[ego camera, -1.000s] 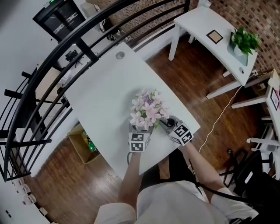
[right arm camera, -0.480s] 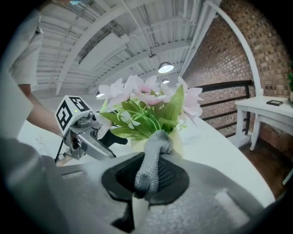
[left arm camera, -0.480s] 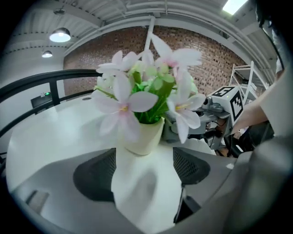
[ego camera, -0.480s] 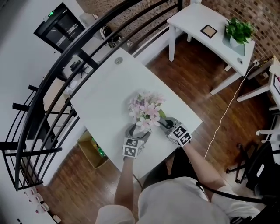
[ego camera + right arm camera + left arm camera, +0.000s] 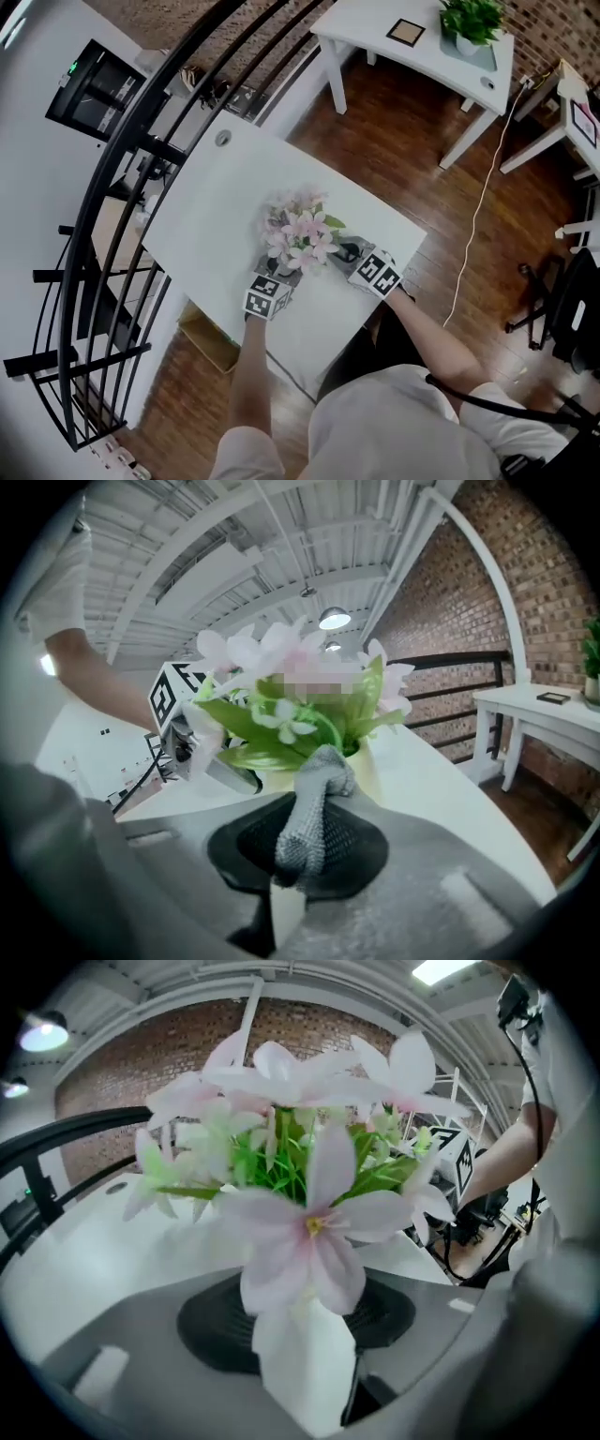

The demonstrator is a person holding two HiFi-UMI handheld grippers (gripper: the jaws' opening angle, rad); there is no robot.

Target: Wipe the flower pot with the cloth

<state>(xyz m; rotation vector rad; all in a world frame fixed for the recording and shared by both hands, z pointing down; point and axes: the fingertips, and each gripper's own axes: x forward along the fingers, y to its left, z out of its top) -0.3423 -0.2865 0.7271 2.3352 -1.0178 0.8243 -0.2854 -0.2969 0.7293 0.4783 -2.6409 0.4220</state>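
Note:
A pale flower pot [image 5: 305,1363] with pink flowers [image 5: 298,230] stands near the front edge of the white table [image 5: 206,206]. My left gripper [image 5: 281,274] is at the pot's near left side. Its jaws have just been closing, and the pot's body sits between them against the black pad [image 5: 216,1326]. My right gripper [image 5: 349,255] is at the pot's right side, shut on a grey knitted cloth [image 5: 314,827]. The cloth's free end lies against the pot [image 5: 370,766] just under the leaves. The flowers hide most of the pot in the head view.
A curved black railing [image 5: 122,187] runs along the table's far left side. A cardboard box [image 5: 211,337] sits on the wooden floor under the table. A second white table [image 5: 422,56] with a green plant [image 5: 469,19] stands at the back right. A cable [image 5: 473,234] trails across the floor.
My left gripper has rolled and drawn in against the pot's side. My right gripper with the cloth has stayed at the pot's right. The head view has shifted.

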